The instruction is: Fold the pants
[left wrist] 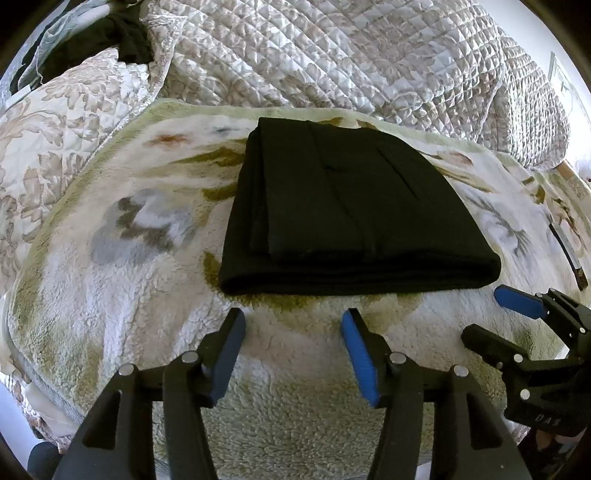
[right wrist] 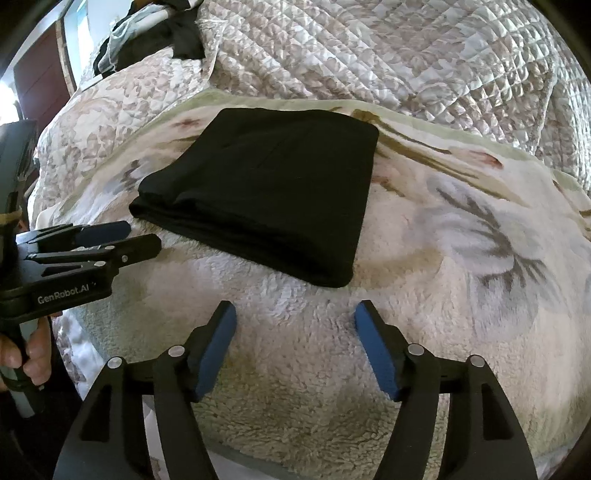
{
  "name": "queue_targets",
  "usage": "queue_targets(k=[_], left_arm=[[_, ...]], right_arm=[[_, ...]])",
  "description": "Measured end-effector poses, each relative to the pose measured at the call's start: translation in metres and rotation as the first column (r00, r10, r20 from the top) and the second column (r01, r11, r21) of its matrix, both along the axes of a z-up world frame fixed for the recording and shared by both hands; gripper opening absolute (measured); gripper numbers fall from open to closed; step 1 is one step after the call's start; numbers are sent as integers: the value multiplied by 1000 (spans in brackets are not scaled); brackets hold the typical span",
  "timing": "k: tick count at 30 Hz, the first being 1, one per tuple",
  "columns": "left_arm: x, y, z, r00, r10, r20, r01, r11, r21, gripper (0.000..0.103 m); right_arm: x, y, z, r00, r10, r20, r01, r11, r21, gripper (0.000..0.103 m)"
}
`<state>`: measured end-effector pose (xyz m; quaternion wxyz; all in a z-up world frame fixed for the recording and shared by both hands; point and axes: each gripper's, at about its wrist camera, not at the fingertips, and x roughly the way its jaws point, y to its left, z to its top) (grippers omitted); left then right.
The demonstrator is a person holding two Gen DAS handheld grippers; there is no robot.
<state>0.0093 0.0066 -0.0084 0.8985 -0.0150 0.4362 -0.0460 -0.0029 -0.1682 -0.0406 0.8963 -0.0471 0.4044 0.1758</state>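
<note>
Black pants [left wrist: 351, 206], folded into a thick square, lying on a fleecy floral blanket [left wrist: 147, 229] over a bed. Left tongs [left wrist: 293, 354] and right tongs [right wrist: 295, 350] apart, empty, just short of the near fold. Possible trouble: soft, uneven bedding letting layers slide or spring open if nudged. Behind, a quilted bedspread [left wrist: 351, 55] and dark clothing [left wrist: 110, 40].

dark garment [left wrist: 122, 35] half under quilt [left wrist: 332, 55]
</note>
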Motion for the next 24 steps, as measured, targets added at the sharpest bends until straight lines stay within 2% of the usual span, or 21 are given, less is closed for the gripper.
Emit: queue_targets(k=[14,19,24], left_arm=[[0,-1,0,1000,-1,-4,1,1000,-1,61],[-1,-4,-1,1000,-16,-10,17,1000,7,67],[-2,-6,-1,1000,-17,-12,18,1000,9,68]], right_arm=[[-1,0,0,1000,1,1,-1,1000,2,69],[0,1,0,1000,1,1,-1,1000,1,70],[-1,1,0,1000,0,2,0,1000,1,70]])
